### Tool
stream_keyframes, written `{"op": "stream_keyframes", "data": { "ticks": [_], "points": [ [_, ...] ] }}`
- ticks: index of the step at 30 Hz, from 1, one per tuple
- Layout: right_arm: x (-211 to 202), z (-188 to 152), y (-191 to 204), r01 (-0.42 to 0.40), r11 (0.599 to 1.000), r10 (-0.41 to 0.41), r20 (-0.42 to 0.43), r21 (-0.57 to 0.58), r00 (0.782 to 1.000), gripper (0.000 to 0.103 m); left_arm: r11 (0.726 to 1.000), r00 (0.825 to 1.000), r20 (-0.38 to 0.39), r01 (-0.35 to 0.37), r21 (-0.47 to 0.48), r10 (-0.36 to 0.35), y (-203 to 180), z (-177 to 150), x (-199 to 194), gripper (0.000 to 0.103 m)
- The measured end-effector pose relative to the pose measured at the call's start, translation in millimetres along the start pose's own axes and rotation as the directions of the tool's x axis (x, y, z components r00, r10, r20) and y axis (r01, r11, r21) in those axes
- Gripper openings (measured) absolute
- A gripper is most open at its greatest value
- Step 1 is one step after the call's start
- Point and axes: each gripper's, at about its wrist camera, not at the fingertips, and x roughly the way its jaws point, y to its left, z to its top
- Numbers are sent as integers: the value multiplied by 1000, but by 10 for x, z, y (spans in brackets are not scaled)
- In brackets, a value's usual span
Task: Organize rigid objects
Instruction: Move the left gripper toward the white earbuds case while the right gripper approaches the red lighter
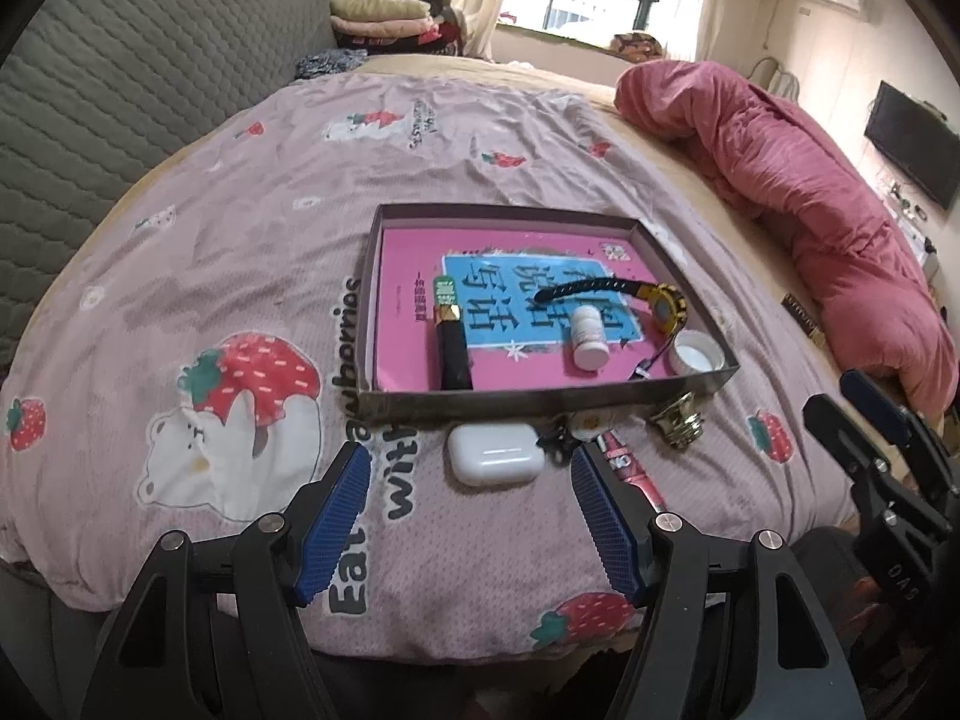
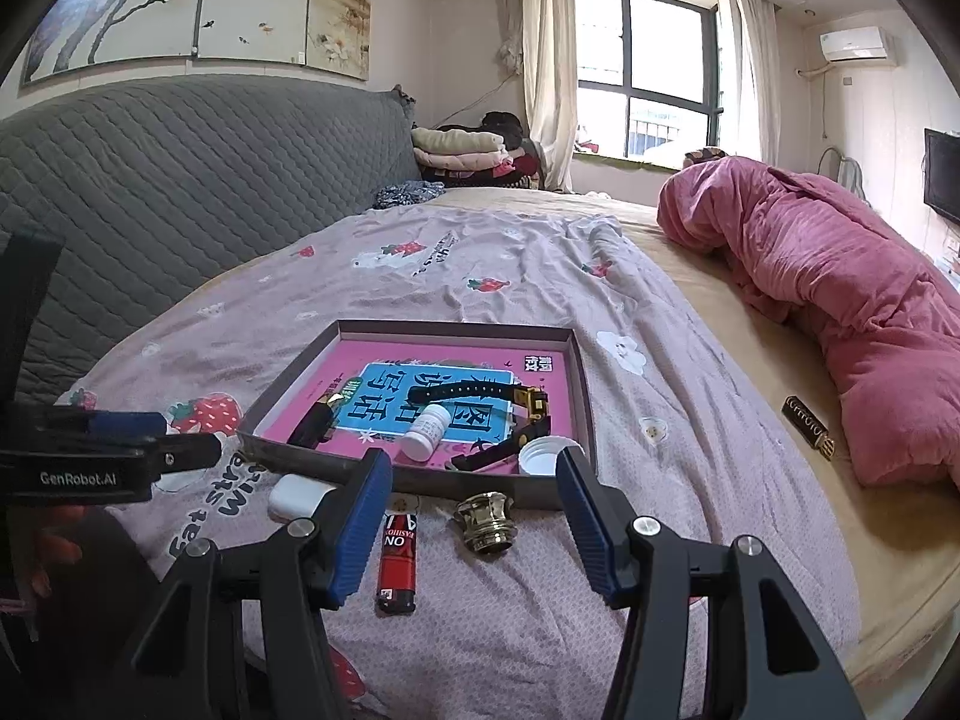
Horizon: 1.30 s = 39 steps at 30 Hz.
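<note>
Ribbed blue pads of the left gripper (image 1: 470,468) are gaping wide, empty, around one smooth white earbud case (image 1: 493,453) just outside the shallow cardboard tray (image 1: 540,405). Right gripper (image 2: 474,480) is likewise hanging wide open, empty, over one red lighter (image 2: 398,564) and one brass knob (image 2: 485,521) on open quilt.
</note>
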Motion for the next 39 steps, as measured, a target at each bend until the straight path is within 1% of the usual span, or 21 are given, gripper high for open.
{"op": "stream_keyframes", "data": {
  "ticks": [10, 21, 27, 39],
  "points": [
    [39, -41, 15, -18, 1000, 18, -19, 0, 1000, 57, 1000, 1000, -25, -9, 14, 9, -68, -54, 69, 71],
    [184, -146, 77, -58, 998, 57, -75, -6, 996, 57, 999, 997, -69, -17, 29, 19, -118, -163, 245, 71],
    [275, -207, 129, -83, 996, 81, -101, -18, 992, 57, 1000, 994, -107, -21, 21, 23, -116, -229, 425, 71],
    [425, -286, 161, -101, 995, 97, -141, -22, 985, 57, 999, 989, -142, -31, -15, 29, -113, -218, 711, 71]
  ]
}}
